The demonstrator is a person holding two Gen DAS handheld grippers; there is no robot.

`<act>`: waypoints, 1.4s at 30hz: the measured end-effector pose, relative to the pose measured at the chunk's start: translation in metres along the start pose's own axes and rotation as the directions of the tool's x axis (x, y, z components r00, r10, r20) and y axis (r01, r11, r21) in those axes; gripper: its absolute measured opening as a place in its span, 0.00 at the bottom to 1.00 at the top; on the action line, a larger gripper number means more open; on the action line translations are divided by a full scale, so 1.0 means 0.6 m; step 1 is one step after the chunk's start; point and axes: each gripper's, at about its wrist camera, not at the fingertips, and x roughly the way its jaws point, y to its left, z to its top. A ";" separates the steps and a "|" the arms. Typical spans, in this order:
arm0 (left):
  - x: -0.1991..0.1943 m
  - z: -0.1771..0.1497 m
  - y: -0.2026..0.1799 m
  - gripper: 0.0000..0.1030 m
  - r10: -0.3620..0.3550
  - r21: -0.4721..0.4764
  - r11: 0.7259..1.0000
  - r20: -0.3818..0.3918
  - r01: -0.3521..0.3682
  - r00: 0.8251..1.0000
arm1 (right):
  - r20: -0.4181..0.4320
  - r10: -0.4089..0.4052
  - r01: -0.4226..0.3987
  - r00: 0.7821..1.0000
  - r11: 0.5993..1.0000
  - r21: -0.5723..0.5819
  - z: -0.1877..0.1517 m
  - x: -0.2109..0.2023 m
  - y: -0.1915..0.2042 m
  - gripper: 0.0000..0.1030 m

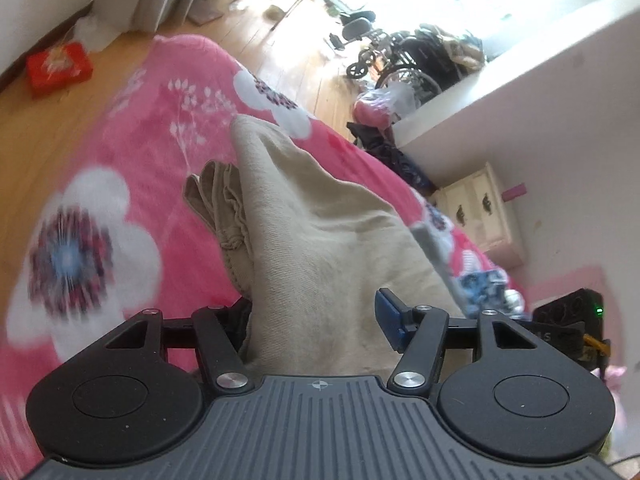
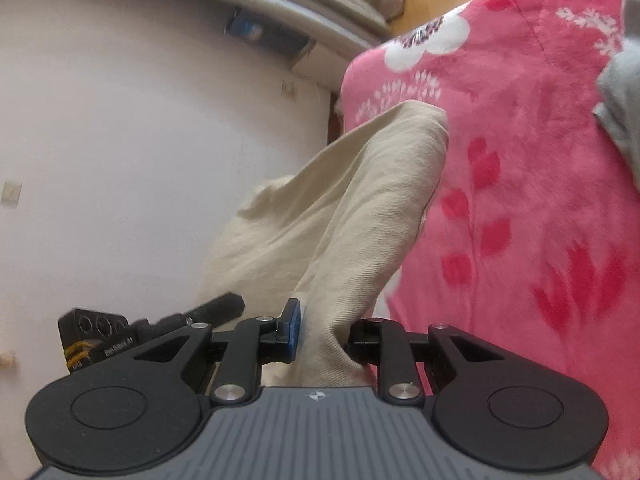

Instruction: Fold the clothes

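A beige garment (image 1: 312,216) is raised off a pink flowered blanket (image 1: 160,128) on a bed. Its gathered edge (image 1: 224,204) droops to the left. My left gripper (image 1: 316,320) is open, its jaws spread wide, and the cloth runs between them; the left finger is hidden under fabric. In the right wrist view the same beige garment (image 2: 352,200) climbs from my right gripper (image 2: 326,332), which is shut on a bunched fold beside its blue pad (image 2: 294,328). The two grippers are close together: the other gripper's body (image 2: 100,340) shows at the left.
A grey garment (image 2: 624,92) lies on the blanket (image 2: 540,160) at the right edge. Around the bed are a wooden floor with a red box (image 1: 58,68), wheelchairs (image 1: 412,56), a cream cabinet (image 1: 480,208) and a white wall (image 2: 120,160).
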 end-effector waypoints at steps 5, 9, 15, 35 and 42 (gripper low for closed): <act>0.096 0.094 0.087 0.59 0.000 0.075 0.997 0.015 -0.001 1.000 | 0.130 0.011 -0.003 0.991 0.998 -0.066 0.056 0.139 -0.042 0.23; 0.173 0.168 0.156 0.59 -0.001 0.135 0.991 0.027 -0.003 1.000 | 0.196 0.001 0.027 0.981 0.990 -0.141 0.114 0.220 -0.059 0.23; 0.235 0.234 0.193 0.59 -0.018 0.124 0.992 0.089 0.007 0.996 | 0.293 0.007 0.048 0.956 0.982 -0.181 0.191 0.282 -0.093 0.23; 0.196 0.202 0.222 0.80 0.065 0.256 0.959 0.206 -0.118 0.976 | 0.500 -0.188 0.339 0.846 0.912 -0.231 0.169 0.247 -0.155 0.46; 0.269 0.069 0.139 0.80 0.218 0.692 0.658 0.201 -0.296 0.955 | 0.426 -0.262 0.488 0.866 0.627 -0.607 0.053 0.353 -0.077 0.29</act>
